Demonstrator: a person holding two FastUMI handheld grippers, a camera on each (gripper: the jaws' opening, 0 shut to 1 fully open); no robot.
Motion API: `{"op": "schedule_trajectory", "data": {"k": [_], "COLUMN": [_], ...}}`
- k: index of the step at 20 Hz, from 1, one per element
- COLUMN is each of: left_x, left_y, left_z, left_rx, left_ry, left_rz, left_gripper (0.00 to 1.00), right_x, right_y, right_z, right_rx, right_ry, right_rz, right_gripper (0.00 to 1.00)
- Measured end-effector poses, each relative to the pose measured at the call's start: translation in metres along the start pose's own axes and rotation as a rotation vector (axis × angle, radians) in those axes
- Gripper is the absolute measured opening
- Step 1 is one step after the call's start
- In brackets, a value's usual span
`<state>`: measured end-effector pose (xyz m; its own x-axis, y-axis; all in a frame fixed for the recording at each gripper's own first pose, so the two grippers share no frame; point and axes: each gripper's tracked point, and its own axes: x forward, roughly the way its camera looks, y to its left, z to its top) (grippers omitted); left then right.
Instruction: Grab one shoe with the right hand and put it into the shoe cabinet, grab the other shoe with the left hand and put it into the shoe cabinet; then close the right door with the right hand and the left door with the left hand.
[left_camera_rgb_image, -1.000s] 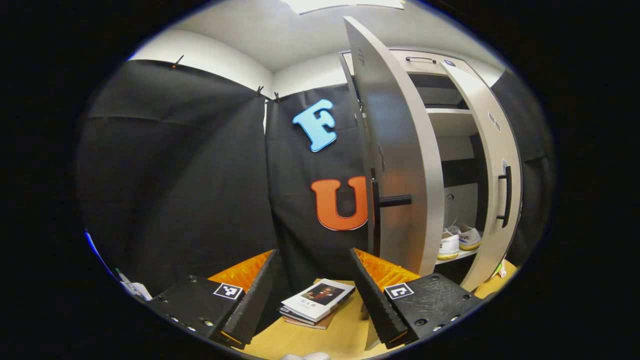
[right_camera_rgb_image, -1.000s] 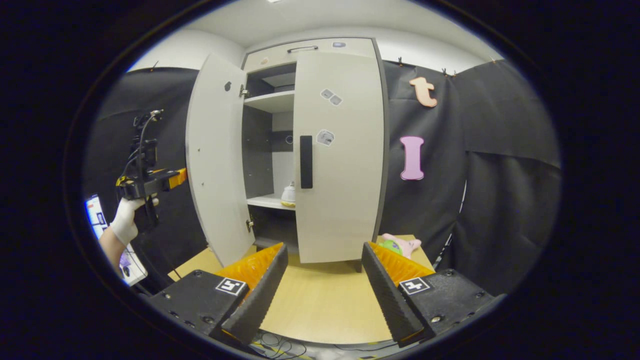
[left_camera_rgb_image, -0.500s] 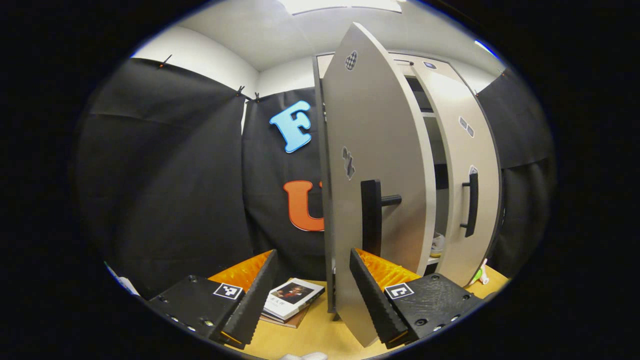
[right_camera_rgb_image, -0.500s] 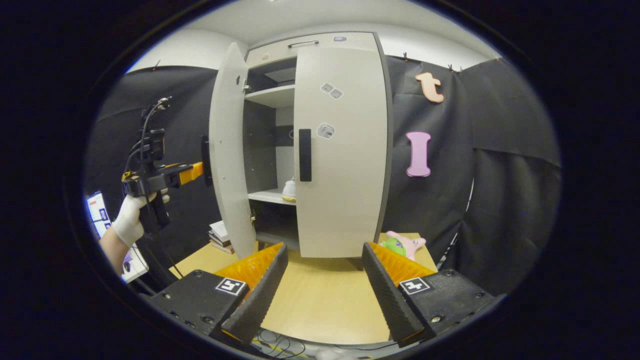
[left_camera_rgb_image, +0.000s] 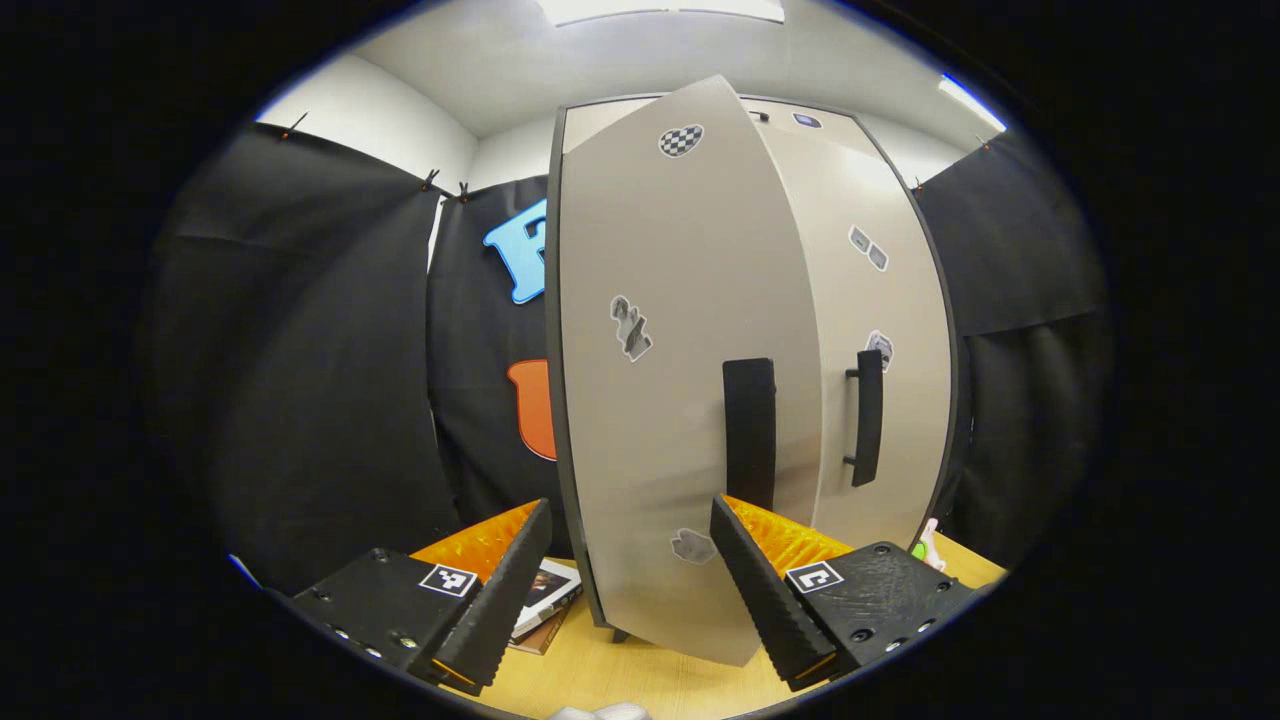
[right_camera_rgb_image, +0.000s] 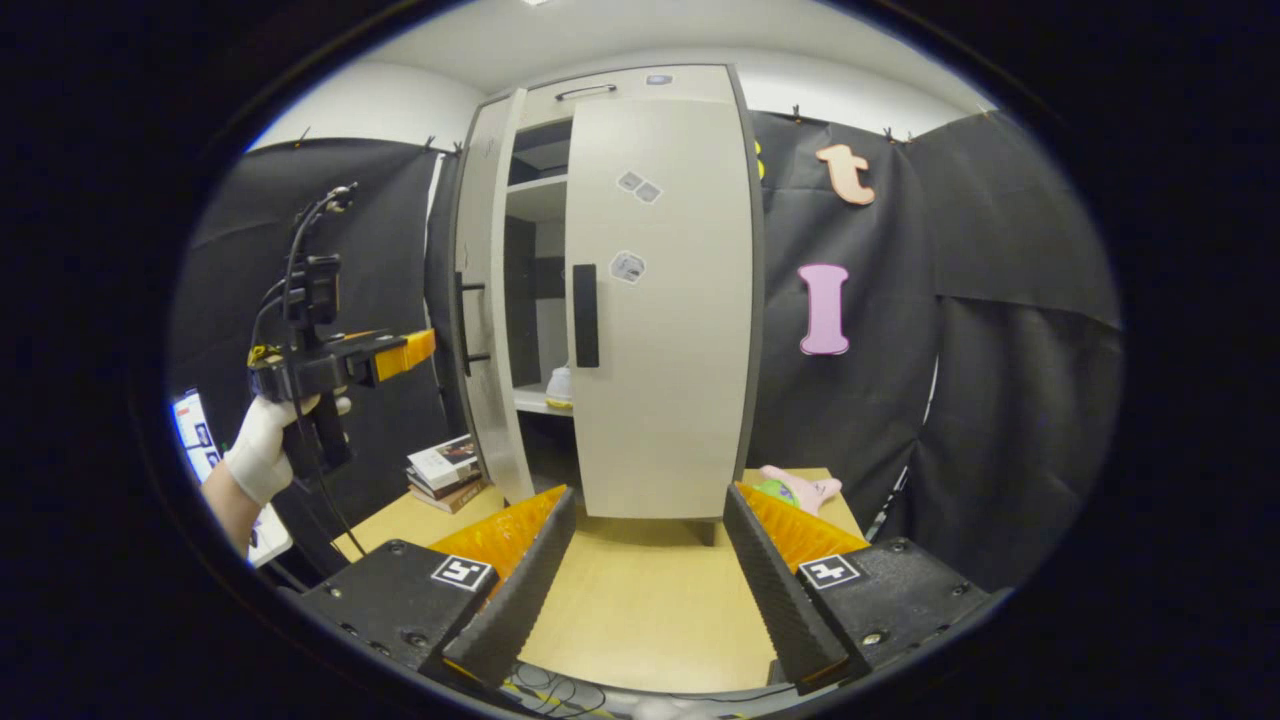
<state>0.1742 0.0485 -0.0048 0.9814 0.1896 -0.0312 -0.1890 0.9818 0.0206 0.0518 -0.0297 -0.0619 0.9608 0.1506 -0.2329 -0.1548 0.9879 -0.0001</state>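
Note:
The pale shoe cabinet (right_camera_rgb_image: 640, 90) stands on the wooden table. Its right door (right_camera_rgb_image: 660, 300) is shut flat. Its left door (left_camera_rgb_image: 680, 380) is swung most of the way in and leaves a narrow gap in the right gripper view. A white shoe (right_camera_rgb_image: 560, 385) sits on a shelf in that gap. My left gripper (left_camera_rgb_image: 625, 590) is open, close before the left door's face below its black handle (left_camera_rgb_image: 749, 430); I cannot tell if it touches. A gloved hand holds the left gripper (right_camera_rgb_image: 420, 345) beside the left door (right_camera_rgb_image: 490, 320). My right gripper (right_camera_rgb_image: 645, 590) is open and holds nothing, well back from the cabinet.
A stack of books (right_camera_rgb_image: 445, 470) lies on the table (right_camera_rgb_image: 640, 610) left of the cabinet, also seen as books (left_camera_rgb_image: 545, 600) under my left finger. A pink and green plush toy (right_camera_rgb_image: 800, 488) lies by the cabinet's right foot. Cables run along the table's near edge.
The left door has swung from wide open to nearly shut, with my left gripper following it to the right. The shoes are now almost hidden. My right gripper has hardly moved.

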Motion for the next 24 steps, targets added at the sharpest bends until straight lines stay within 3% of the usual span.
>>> {"op": "schedule_trajectory", "data": {"k": [10,13,14,15,18,19,23,24], "left_x": [-0.037,-0.060,-0.069,-0.078,-0.105,-0.114,-0.146,-0.149], "left_y": [-0.017,-0.019,-0.020,-0.016,-0.006,-0.003,0.014,0.016], "left_z": [-0.008,-0.008,-0.007,-0.008,-0.012,-0.015,-0.025,-0.027], "left_rx": [0.018,0.014,0.017,0.021,0.024,0.020,-0.015,-0.034], "left_ry": [0.019,0.022,0.023,0.025,0.028,0.034,0.056,0.062], "left_rz": [-0.054,-0.076,-0.084,-0.085,-0.090,-0.090,-0.073,-0.070], "left_gripper": [1.00,0.96,1.00,0.96,1.00,0.96,1.00,0.96], "right_x": [-0.012,-0.018,-0.020,-0.022,-0.027,-0.029,-0.038,-0.040], "right_y": [0.007,0.014,0.018,0.021,0.031,0.034,0.038,0.040], "right_z": [0.014,0.022,0.024,0.024,0.025,0.022,0.020,0.020], "right_rx": [0.010,0.007,0.010,0.012,0.010,0.010,0.028,0.034], "right_ry": [-0.036,-0.065,-0.074,-0.081,-0.089,-0.092,-0.110,-0.116], "right_rz": [-0.027,-0.038,-0.040,-0.045,-0.057,-0.062,-0.101,-0.104], "right_gripper": [0.97,0.94,0.97,0.96,0.97,0.97,0.94,0.94]}}
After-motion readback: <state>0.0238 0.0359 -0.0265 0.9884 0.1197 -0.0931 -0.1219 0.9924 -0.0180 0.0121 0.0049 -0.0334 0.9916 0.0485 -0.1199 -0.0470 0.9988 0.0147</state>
